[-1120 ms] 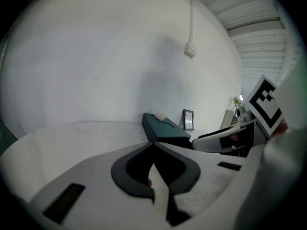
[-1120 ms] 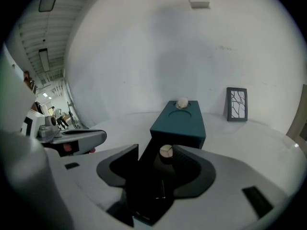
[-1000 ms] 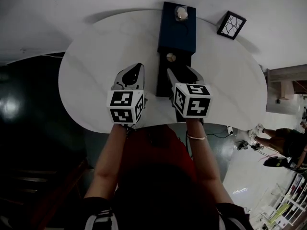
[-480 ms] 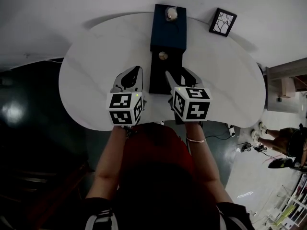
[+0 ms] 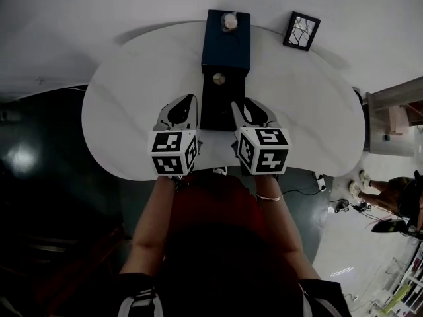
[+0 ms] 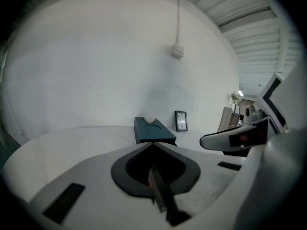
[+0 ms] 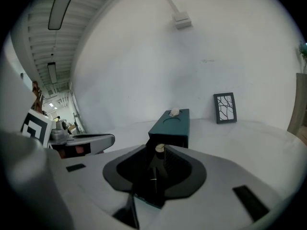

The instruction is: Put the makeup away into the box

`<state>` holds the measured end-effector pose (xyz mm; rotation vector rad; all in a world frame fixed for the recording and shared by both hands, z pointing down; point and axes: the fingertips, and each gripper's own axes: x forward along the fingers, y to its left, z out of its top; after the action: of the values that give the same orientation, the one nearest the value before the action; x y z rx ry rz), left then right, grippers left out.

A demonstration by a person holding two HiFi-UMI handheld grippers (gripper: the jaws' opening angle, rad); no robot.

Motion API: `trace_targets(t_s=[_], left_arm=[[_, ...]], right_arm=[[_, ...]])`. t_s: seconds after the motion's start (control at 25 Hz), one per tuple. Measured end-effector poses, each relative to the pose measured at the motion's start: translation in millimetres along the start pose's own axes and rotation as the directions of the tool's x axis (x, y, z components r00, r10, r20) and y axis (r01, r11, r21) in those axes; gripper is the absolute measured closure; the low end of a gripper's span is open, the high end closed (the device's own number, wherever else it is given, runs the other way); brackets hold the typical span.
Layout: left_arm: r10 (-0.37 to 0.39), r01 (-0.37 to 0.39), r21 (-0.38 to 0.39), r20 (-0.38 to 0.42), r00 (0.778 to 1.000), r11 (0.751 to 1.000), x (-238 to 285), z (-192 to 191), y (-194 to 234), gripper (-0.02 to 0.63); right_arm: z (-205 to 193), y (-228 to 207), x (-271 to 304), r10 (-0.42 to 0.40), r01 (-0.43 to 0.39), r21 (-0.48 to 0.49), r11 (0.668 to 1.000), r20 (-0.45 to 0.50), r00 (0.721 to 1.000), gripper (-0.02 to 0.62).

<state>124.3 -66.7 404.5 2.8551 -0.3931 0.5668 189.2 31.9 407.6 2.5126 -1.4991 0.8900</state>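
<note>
A dark teal box (image 5: 226,41) stands at the far middle of the white table (image 5: 132,111), with a small white thing (image 5: 229,22) on its lid. Its dark drawer (image 5: 221,104) is pulled out toward me and holds a small round makeup jar (image 5: 218,78). My left gripper (image 5: 190,99) hovers left of the drawer; its tips meet in the left gripper view, with nothing seen held. My right gripper (image 5: 243,105) hovers at the drawer's right edge. Its jaws are closing with a narrow gap (image 7: 155,152); the drawer and jar (image 7: 159,148) show through it, untouched.
A small black picture frame (image 5: 301,30) leans at the table's far right. The wall is close behind the box (image 7: 172,126). Wooden furniture (image 5: 396,114) and a person (image 5: 396,200) are on the floor to the right. The table's near edge lies just under my grippers.
The right gripper's jaws have narrowed from wide open. Both grippers have drawn back a little from the box toward me. The drawer stays pulled out.
</note>
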Motion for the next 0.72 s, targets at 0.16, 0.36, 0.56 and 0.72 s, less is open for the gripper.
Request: trace_targets(t_s=[0.16,0.36,0.56,0.72], left_arm=[[-0.001,0.001,0.003,0.003,1.0,1.0,-1,-1,-5,0.584],[-0.001,0.001,0.007,0.01,1.0,1.0,-4,1,-11,0.584],[0.001,-0.001,0.01,0.024,1.0,1.0,-9,5,-15,0.584],[0.003,-0.004,0.015,0.033,0.999,1.0,-13,8,-16,0.584]], right_arm=[[-1,-6,-9,-0.009,0.009,-0.01,1.0,0.017,1.0,0.54],[2,-4,-18,0.012,-0.011,-0.027,1.0,0.04,0.999,0.567],[8,-5,-27,0.028,-0.027,-0.023,0.999,0.086,0.996,0.58],[11,-8,-32,0.023,-0.022,-0.012,1.0,0.107,0.994,0.581]])
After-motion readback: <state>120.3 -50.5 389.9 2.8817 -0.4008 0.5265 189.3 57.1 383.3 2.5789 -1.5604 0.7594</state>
